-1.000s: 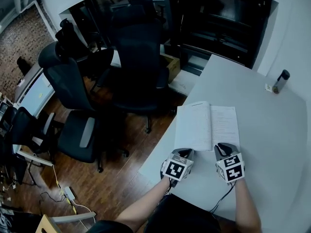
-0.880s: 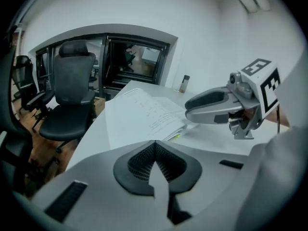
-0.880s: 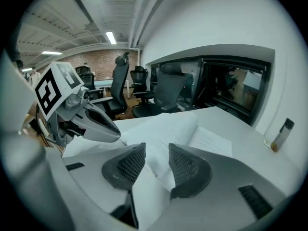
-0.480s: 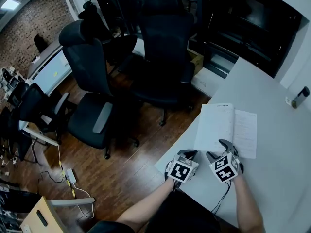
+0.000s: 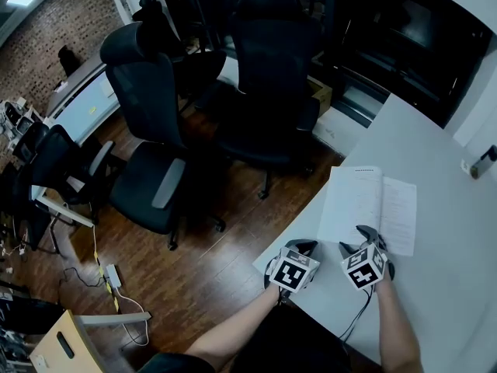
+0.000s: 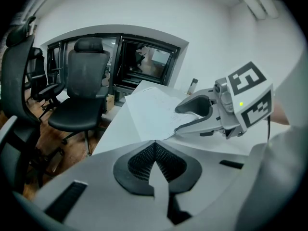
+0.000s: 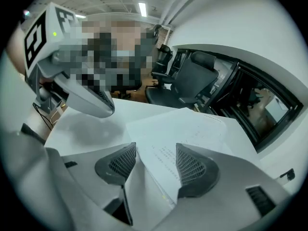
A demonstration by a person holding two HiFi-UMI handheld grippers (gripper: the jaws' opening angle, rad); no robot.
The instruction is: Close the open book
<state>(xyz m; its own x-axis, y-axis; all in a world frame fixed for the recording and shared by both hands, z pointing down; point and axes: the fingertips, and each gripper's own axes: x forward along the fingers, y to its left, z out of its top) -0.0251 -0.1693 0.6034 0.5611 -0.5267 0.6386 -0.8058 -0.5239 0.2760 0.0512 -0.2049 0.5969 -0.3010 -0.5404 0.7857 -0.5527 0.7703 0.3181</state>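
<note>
White table (image 5: 454, 286) fills the space under and ahead of both grippers. Its edge runs just left of the left gripper (image 6: 154, 150), with wooden floor (image 5: 210, 263) below that side. Black office chairs (image 5: 151, 123) stand well off to the left gripper's left and ahead of it, on the floor.

The book (image 5: 365, 204) lies open and flat on the table right in front of both grippers, pages up, spine running away from them.

The right gripper (image 7: 154, 160) points down at the book's near edge. Its jaws are wide apart and closing, and the near corner of a printed page lies between them (no sign of the pads pressing on it, so no grip).

The left gripper is just left of the right one and close beside it, off the book's near left corner. Its jaws are closed tip to tip with nothing between them. The book corner sits just past the tips, and I cannot tell whether it touches them.

A small dark bottle (image 5: 484, 162) stands upright far ahead and to the right of the right gripper, well apart from the book, near the wall.
</note>
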